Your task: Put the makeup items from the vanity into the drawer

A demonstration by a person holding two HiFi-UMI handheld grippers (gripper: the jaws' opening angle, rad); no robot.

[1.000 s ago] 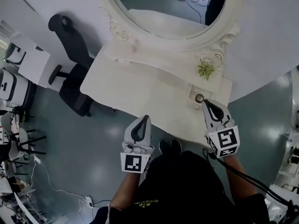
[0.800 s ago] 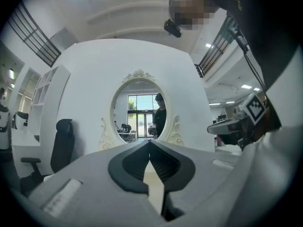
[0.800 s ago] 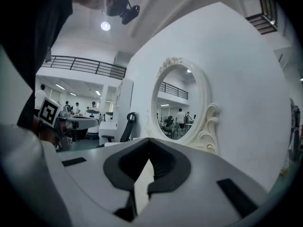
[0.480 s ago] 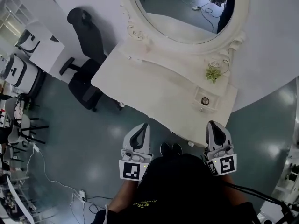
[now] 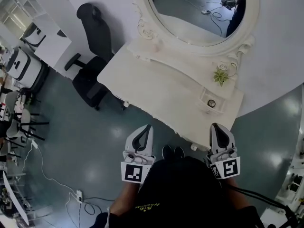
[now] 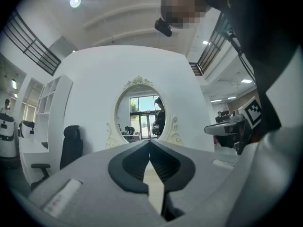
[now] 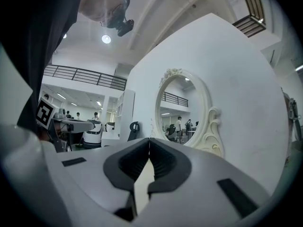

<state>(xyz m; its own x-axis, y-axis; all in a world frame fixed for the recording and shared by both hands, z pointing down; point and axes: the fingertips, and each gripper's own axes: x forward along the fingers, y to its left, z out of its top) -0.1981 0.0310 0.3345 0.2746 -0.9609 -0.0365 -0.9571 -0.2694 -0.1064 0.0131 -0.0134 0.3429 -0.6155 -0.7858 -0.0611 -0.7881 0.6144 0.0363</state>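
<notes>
The right gripper and the left gripper both have their jaws pressed together on nothing, and they are held level, close in front of the person, short of the front edge of the white vanity. Just ahead of the right gripper, apart from it, a small round dark-rimmed item lies in a small rectangular recess at the vanity's right end. Beyond that stand a green plant sprig and the oval mirror.
</notes>
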